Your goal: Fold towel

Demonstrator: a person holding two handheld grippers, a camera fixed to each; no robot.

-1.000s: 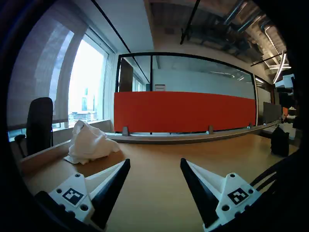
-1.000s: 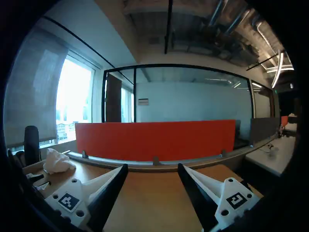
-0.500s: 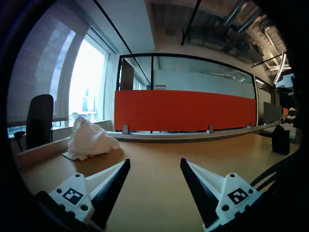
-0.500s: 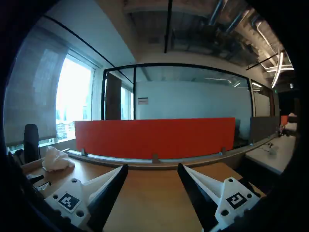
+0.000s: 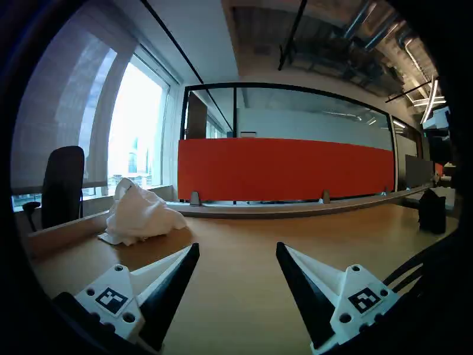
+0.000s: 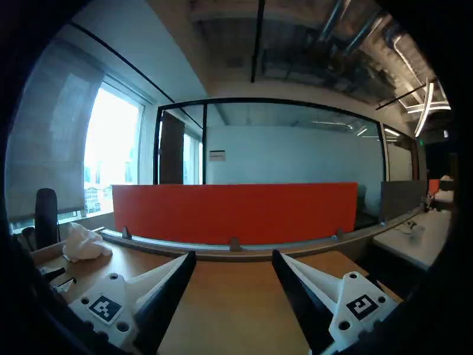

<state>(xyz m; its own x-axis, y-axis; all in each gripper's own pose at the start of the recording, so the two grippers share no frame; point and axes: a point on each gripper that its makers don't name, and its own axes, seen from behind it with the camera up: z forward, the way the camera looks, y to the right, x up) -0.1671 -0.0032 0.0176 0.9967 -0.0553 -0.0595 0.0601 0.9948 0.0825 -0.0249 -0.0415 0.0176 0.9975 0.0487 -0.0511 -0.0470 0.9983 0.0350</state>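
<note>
**Both jaws spread, nothing held, towel crumpled far left**

Left gripper view: my left gripper (image 5: 236, 245) is spread wide, with nothing between the fingers. They hang over the bare wooden desk (image 5: 360, 231), and I can't tell whether they touch it. The white towel (image 5: 139, 216) sits in a crumpled heap at the far left of the desk, near the window edge, well apart from my fingertips. A black chair (image 5: 62, 183) is behind it to the left. An orange divider (image 5: 284, 168) runs along the back of the desk. A dark object (image 5: 431, 212) stands at the far right, too small to identify.

Right gripper view: my right gripper (image 6: 232, 253) is equally wide apart and grips nothing. It points over the same desk at the divider. The towel shows small at the far left edge, bunched up and well away from these fingers.
</note>
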